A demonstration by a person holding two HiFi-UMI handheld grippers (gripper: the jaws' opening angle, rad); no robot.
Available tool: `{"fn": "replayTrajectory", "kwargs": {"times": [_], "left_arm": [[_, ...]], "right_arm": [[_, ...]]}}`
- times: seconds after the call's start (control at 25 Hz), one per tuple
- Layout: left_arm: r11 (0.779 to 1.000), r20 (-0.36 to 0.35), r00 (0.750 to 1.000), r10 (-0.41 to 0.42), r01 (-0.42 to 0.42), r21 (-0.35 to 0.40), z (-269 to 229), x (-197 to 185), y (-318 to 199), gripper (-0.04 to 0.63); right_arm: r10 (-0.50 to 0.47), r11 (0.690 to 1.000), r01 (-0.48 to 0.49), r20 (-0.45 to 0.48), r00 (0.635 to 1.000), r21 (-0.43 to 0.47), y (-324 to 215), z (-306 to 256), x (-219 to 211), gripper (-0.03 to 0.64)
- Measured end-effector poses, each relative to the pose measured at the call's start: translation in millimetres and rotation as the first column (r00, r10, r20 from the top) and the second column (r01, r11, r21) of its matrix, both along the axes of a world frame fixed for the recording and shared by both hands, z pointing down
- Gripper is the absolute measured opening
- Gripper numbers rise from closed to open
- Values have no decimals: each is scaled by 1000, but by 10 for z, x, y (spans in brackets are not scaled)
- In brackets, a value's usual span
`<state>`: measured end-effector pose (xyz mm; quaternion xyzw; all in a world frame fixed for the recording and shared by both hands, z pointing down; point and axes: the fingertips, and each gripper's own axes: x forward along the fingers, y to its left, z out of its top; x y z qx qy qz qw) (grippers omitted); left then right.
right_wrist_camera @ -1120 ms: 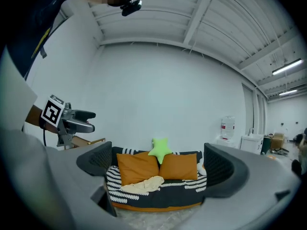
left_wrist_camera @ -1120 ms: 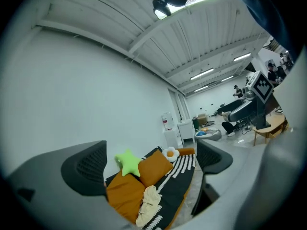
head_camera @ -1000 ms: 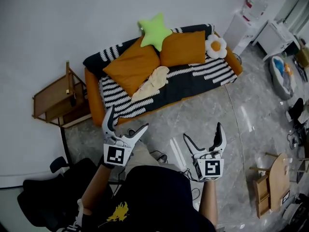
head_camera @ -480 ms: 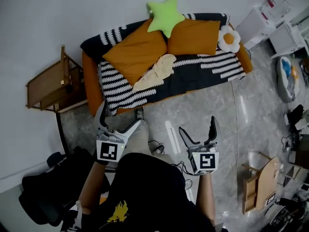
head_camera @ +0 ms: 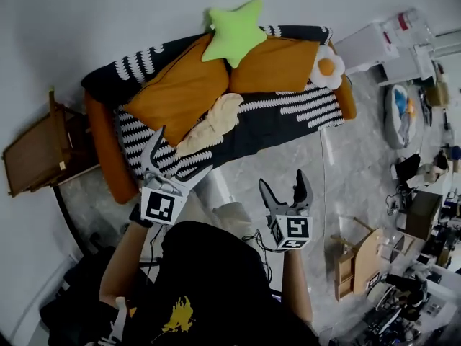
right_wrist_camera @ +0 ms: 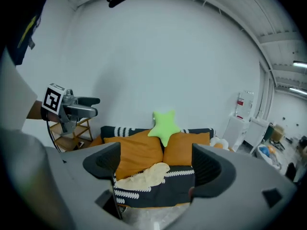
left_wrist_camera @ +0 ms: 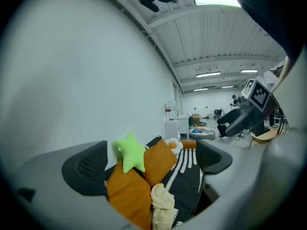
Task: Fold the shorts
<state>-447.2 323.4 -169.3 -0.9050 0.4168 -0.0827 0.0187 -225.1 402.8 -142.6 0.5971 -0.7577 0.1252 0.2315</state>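
Right now the cream shorts (head_camera: 209,125) lie crumpled on the seat of the sofa (head_camera: 106,153). They rest on its black-and-white striped cover (head_camera: 288,121), with their upper end against the front edge of the left orange cushion (head_camera: 180,92). A second orange cushion (head_camera: 277,65) leans beside the first. A green star pillow (head_camera: 232,31) sits on top where the two meet, and a fried-egg pillow (head_camera: 326,68) rests at the sofa's right end. A wooden side table (head_camera: 36,153) stands by the sofa's left arm, against the white wall.

The person stands on the grey marbled floor (head_camera: 360,171) in front of the sofa, with a gripper in each hand. Both are held up in the air and aimed at the sofa.

In the head view the left gripper (head_camera: 184,151) overlaps the sofa's front left corner, apart from the shorts. Its fingers (left_wrist_camera: 86,169) are spread wide with nothing between them. Through the gap, the cushions and the shorts show farther off.

The right gripper (head_camera: 282,180) hangs over the floor to the right of the other one. Its fingers (right_wrist_camera: 103,163) have just been closing a little, yet they stand well apart and nothing is between them. The shorts and both cushions appear beyond the gap. Neither gripper touches the shorts.
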Motion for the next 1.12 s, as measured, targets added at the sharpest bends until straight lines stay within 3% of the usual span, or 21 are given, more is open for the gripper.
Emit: {"fn": "replayTrajectory", "kwargs": {"times": [0.2,0.32,0.56,0.68,0.8,0.92,1.0,1.12], "left_arm": [[998,4,1000,22,-21,-65,488,81,-705,583],[990,38,998,43,-37,-134,790,353,-1046,583],[980,80,996,44,-28,-196,1122,933,-1877,583],[973,121,992,48,-19,-229,1433,1194,-2298,583],[976,143,987,68,-36,-216,1828,1408,-2688,581],[969,139,986,93,-57,-242,2422,1552,-2939,581],[964,157,980,120,-77,-255,2853,1653,-3070,581],[952,180,966,187,-132,-276,3374,1757,-3089,581]], "right_arm": [[11,996,-12,-15,1000,-92,-708,524,-16,443],[15,991,-15,4,1000,-136,-1195,836,205,412],[33,976,-18,64,997,-218,-2261,1689,733,358],[38,952,-16,67,997,-306,-2749,2356,980,338],[57,928,-23,82,995,-373,-3196,3080,1090,303],[104,905,-49,109,989,-423,-3523,3991,1096,277],[167,883,-84,143,976,-462,-3748,4660,1110,260],[295,840,-138,227,928,-524,-3940,5487,1088,235]]}}
